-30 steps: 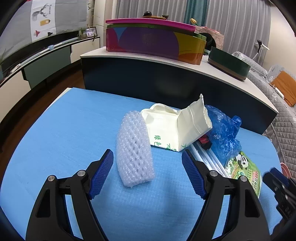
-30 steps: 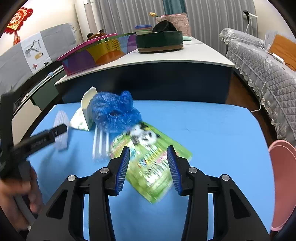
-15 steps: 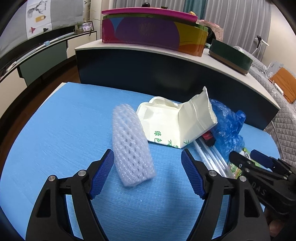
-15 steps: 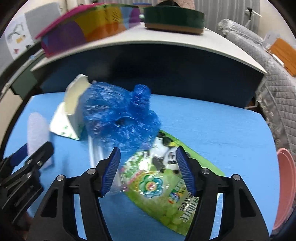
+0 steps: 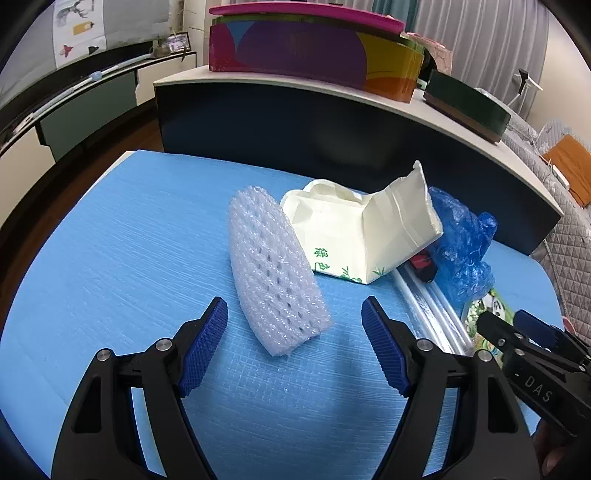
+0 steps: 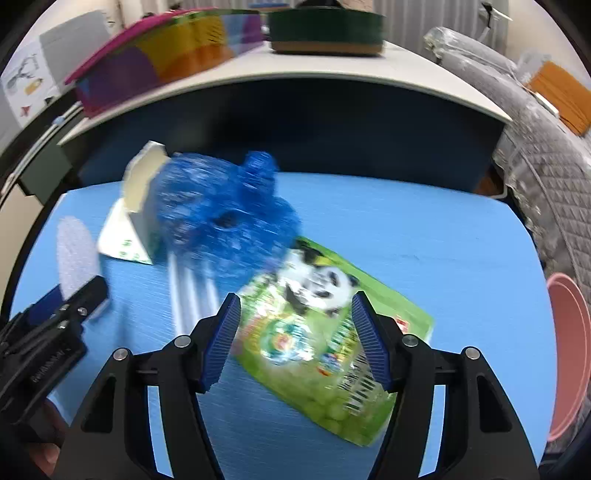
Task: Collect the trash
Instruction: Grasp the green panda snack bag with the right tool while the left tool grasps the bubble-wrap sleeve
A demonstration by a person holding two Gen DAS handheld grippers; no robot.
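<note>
A blue mat (image 5: 110, 258) covers the near table. Behind it stands a dark blue counter (image 5: 295, 125) with a pale top, bearing a multicoloured box (image 5: 314, 51) and a dark green round box (image 5: 469, 107). Grey curtains (image 5: 480, 40) hang at the back. To the left runs a low cabinet (image 5: 85, 107) with green fronts below a wall hanging (image 5: 77, 26). To the right, a grey quilted sofa (image 6: 546, 155) carries an orange cushion (image 6: 557, 96). A pink basin (image 6: 569, 354) sits at the right edge.

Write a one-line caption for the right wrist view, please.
Open right gripper poised over a green snack bag on the blue table, beside a crumpled blue plastic bag.
</note>
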